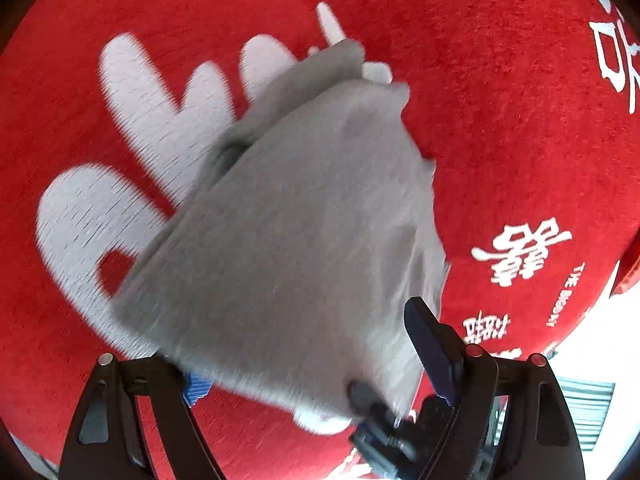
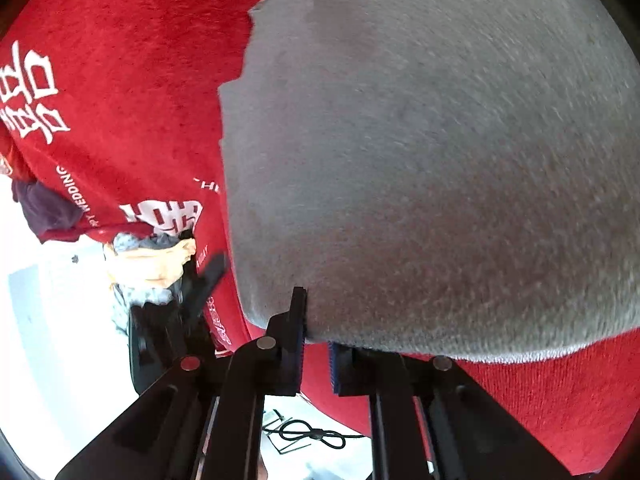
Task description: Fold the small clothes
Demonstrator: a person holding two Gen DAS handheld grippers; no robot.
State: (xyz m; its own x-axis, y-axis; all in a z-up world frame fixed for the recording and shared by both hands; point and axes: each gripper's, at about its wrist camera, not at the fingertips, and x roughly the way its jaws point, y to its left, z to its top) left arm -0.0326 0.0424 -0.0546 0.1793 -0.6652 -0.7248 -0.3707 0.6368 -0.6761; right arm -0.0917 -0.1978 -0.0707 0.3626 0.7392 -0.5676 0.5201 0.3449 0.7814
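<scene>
A small grey garment (image 1: 296,216) lies on the red tablecloth (image 1: 500,140) with large white characters. My left gripper (image 1: 296,332) is open wide, and the garment's near part drapes over the space between its fingers and hides the left fingertip. The right finger (image 1: 430,340) stands clear beside the cloth's edge. In the right wrist view the grey garment (image 2: 440,180) fills most of the frame. My right gripper (image 2: 316,320) is shut on its near hem, with one finger partly under the cloth. The right gripper (image 1: 376,420) shows dark at the garment's near corner in the left wrist view.
The table's edge (image 1: 592,312) runs close at the lower right, with white floor beyond. A purple cloth (image 2: 44,212) and a pale orange and grey bundle (image 2: 156,260) sit by the edge. A black cable (image 2: 312,436) lies on the floor below.
</scene>
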